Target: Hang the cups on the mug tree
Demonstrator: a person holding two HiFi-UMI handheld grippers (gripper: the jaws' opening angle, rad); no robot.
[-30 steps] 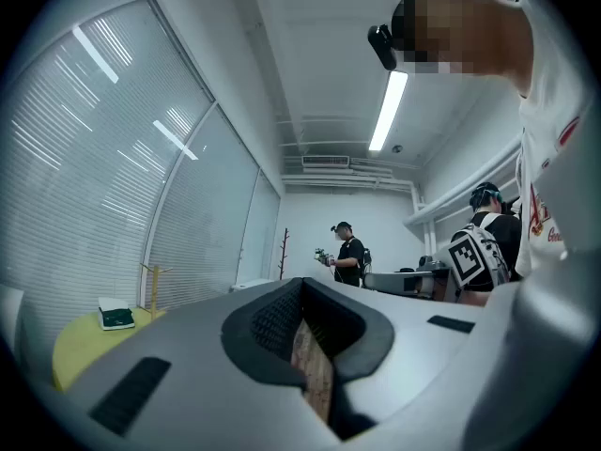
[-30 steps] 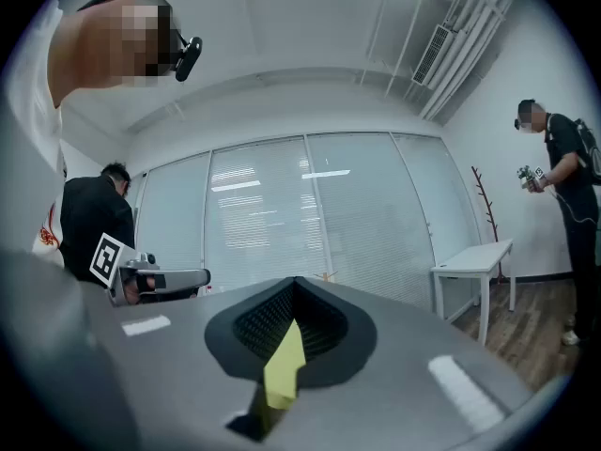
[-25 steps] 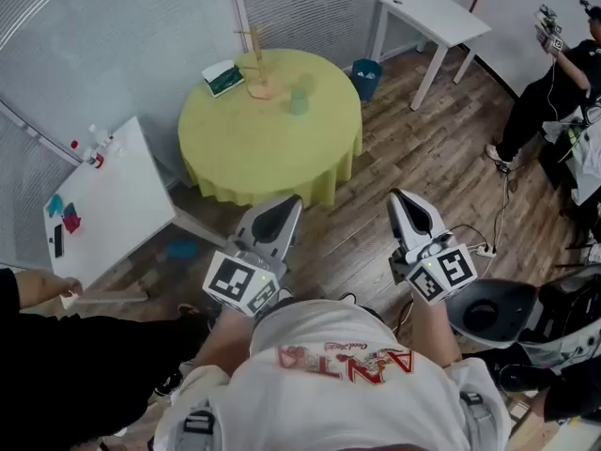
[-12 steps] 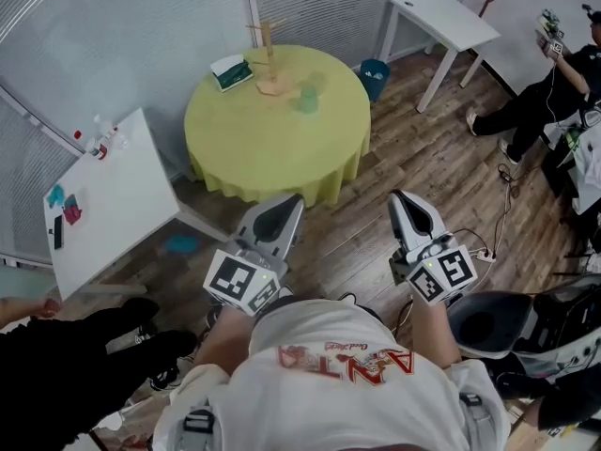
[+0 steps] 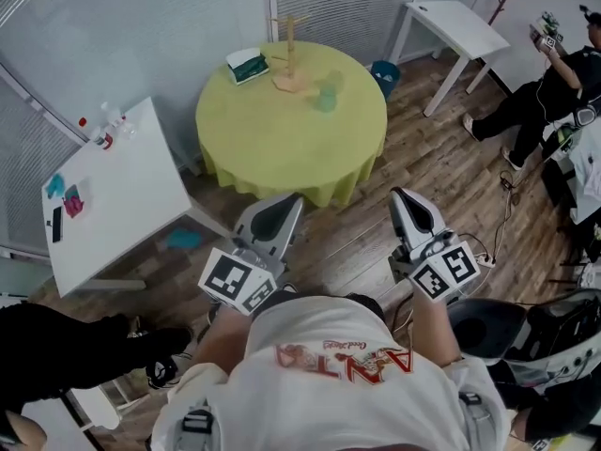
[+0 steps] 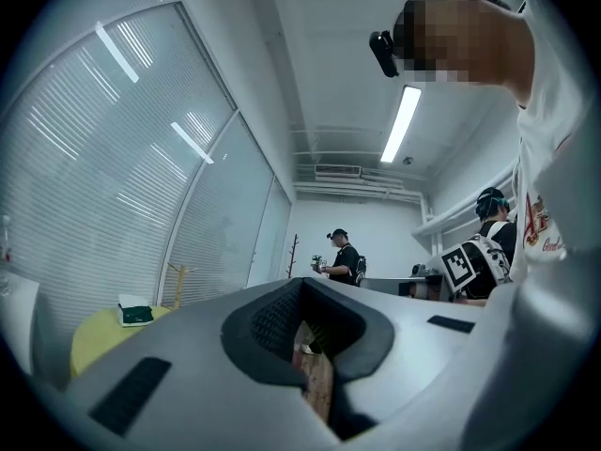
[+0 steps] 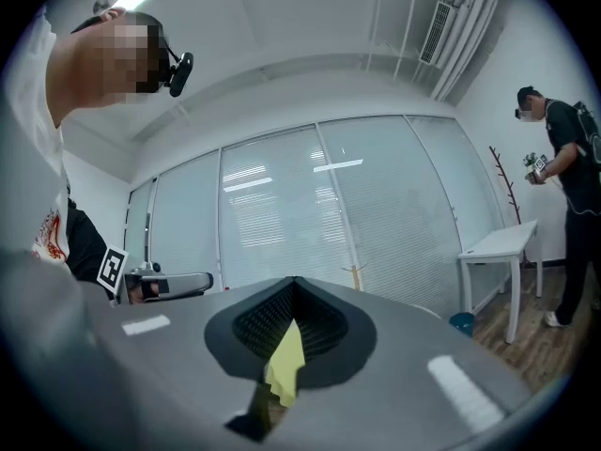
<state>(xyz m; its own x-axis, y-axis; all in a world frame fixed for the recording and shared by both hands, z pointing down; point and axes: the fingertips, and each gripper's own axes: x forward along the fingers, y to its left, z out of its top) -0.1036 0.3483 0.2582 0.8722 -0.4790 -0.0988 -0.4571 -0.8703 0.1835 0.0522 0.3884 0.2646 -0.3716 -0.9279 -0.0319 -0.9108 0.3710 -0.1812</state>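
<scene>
The wooden mug tree (image 5: 291,59) stands upright at the far side of the round yellow-green table (image 5: 282,144). Two pale green cups (image 5: 327,96) stand on the cloth just right of it. Both grippers are held close to my chest, well short of the table and above the wood floor. My left gripper (image 5: 289,200) and right gripper (image 5: 402,195) both point toward the table, jaws together and nothing between them. The left gripper view shows the mug tree (image 6: 175,285) small at the far left. In the right gripper view the mug tree (image 7: 355,277) is just above the shut jaws.
A green-and-white box (image 5: 247,65) lies on the round table left of the tree. A white rectangular table (image 5: 113,195) with small items stands at the left, another white table (image 5: 460,24) and a blue bin (image 5: 383,71) at the back right. A person (image 5: 554,73) stands far right; black seats (image 5: 488,327) sit at my right.
The round table has slid rightward and slightly down in the head view. The dark-clothed person at lower left has moved further toward the corner. Both grippers keep their place and stay shut.
</scene>
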